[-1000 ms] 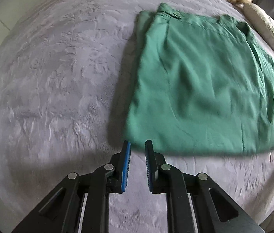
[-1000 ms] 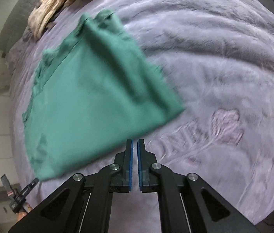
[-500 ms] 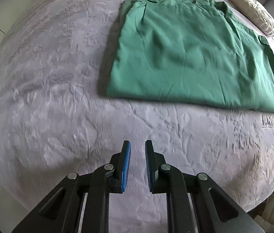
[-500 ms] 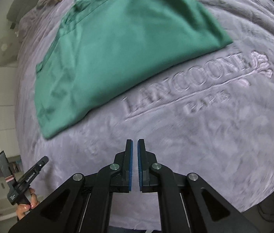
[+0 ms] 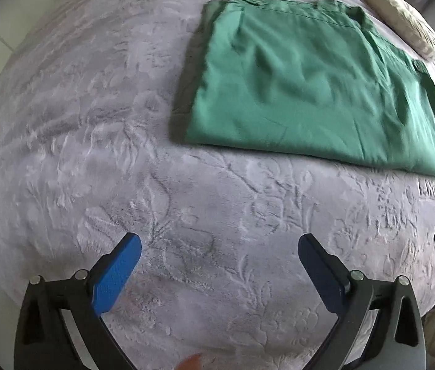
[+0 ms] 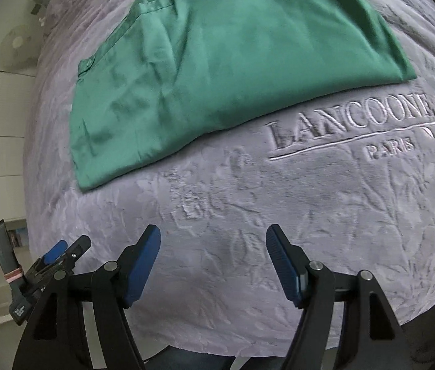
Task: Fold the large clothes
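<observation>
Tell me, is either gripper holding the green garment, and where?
Neither: left gripper and right gripper are opening over bare blanket, clear of the green garment.

Grey embossed blanket (image 5: 100, 129) on bed; pillow (image 5: 408, 27) at far edge.

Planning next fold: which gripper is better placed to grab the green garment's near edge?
Probably right. The right gripper, fingers opening and empty, sits closer to the near edge of the green garment; the left gripper, also opening, hangs farther back.
</observation>
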### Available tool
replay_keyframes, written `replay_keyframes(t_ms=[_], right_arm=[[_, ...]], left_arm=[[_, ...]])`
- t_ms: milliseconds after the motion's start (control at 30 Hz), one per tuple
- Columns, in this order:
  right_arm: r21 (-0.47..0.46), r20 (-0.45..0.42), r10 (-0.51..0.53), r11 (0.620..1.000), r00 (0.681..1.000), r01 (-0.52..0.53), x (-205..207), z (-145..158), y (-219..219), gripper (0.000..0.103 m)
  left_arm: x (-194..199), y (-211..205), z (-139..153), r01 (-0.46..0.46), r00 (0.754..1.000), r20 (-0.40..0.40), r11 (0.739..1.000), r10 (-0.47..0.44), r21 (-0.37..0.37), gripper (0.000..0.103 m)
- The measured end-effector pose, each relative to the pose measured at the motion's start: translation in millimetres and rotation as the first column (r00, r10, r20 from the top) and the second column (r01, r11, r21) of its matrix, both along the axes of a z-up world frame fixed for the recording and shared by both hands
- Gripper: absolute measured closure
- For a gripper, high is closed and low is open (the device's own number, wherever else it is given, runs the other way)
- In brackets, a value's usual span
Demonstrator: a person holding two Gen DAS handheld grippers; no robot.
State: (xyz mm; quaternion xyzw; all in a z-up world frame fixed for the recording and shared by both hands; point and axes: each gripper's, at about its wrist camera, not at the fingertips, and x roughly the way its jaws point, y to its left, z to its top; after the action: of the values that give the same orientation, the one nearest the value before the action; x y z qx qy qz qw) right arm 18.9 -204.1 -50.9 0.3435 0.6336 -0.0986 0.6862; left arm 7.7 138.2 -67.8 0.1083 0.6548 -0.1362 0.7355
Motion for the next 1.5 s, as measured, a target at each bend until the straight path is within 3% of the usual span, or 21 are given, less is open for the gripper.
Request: replay_keyframes(t_ms=[200,233,267,367,533,967,1267,1333,1500], right_arm=[[0.007,0.05,0.014,1.0,0.999,-0.015,10,2,15,0.018],[0.006,0.071,0.018,1.0,0.997,-0.018,12,4,19,0.012],[0.012,0.089,0.018,1.0,0.996,-0.019,14,4,21,0.0],[0.064,0.123,0.02,0.998,0.992,-0.028,20,1,29,0.0],[0.205,0.086,-0.012,0.979,0.996,-0.006,32,-23,41,0.0],[0.369,0.076,-0.155,0.922,0.985,0.116,47,-64,52,0.0],[0.535,0.177,-0.28,0.832,0.943,0.147,83,-89,58,0.0],[0.566,0.194,-0.318,0.809,0.928,0.159,94,-96,59,0.0],[0.66,0.179,-0.439,0.717,0.88,0.223,115,-125,63,0.0]], left_arm=[[26,27,-18,-0.026,0.998,-0.05,1.0,0.025,-0.01,0.001],[31,30,-19,-0.028,0.998,-0.047,1.0,0.028,-0.011,0.001],[34,36,-21,-0.036,0.998,-0.043,0.999,0.036,-0.011,0.001],[44,50,-28,-0.069,0.996,-0.059,0.997,0.068,-0.016,0.001],[58,67,-30,-0.093,0.994,-0.057,0.995,0.092,-0.019,0.001],[77,74,-33,-0.063,0.997,-0.047,0.998,0.062,-0.025,0.001],[112,82,-43,-0.095,0.995,-0.016,0.991,0.094,-0.091,0.001],[122,84,-45,-0.111,0.994,-0.027,0.985,0.109,-0.134,0.001],[147,89,-55,-0.199,0.978,-0.116,0.935,0.172,-0.294,0.001]])
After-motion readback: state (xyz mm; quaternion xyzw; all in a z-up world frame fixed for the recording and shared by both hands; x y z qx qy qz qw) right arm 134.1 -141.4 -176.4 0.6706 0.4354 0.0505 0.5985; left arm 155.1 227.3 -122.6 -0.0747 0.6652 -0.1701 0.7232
